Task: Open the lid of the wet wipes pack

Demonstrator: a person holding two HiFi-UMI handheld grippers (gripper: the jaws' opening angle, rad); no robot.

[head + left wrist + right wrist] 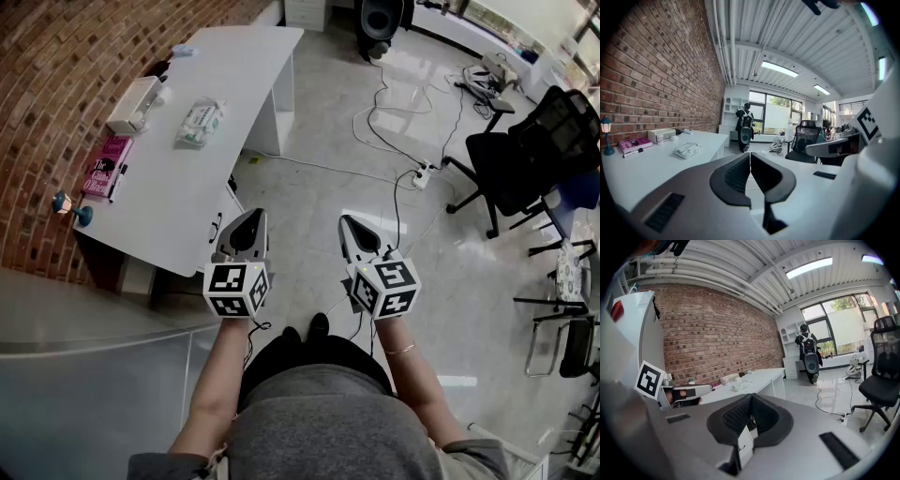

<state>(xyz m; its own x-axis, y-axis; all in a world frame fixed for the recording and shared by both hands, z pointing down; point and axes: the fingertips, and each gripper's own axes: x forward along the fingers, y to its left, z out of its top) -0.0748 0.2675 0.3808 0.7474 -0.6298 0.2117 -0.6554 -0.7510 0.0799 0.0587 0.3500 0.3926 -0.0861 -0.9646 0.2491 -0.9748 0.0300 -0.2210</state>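
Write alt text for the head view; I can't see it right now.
A standing person holds the left tool and right tool, both shut and empty, over the floor, short of a white table. The wet wipes pack lies untouched on the table, near a white box and a pink book.

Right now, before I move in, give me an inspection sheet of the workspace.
Surface: white table against the brick wall.
Job's things: wet wipes pack lies on the table, untouched; lid too small to judge.
Clutter: white box, pink book, small lamp on the table.
Grippers: left gripper and right gripper shut, empty, over the floor short of the table.
Cables: cables and power strip on the floor.
Surroundings: black office chair, speaker.
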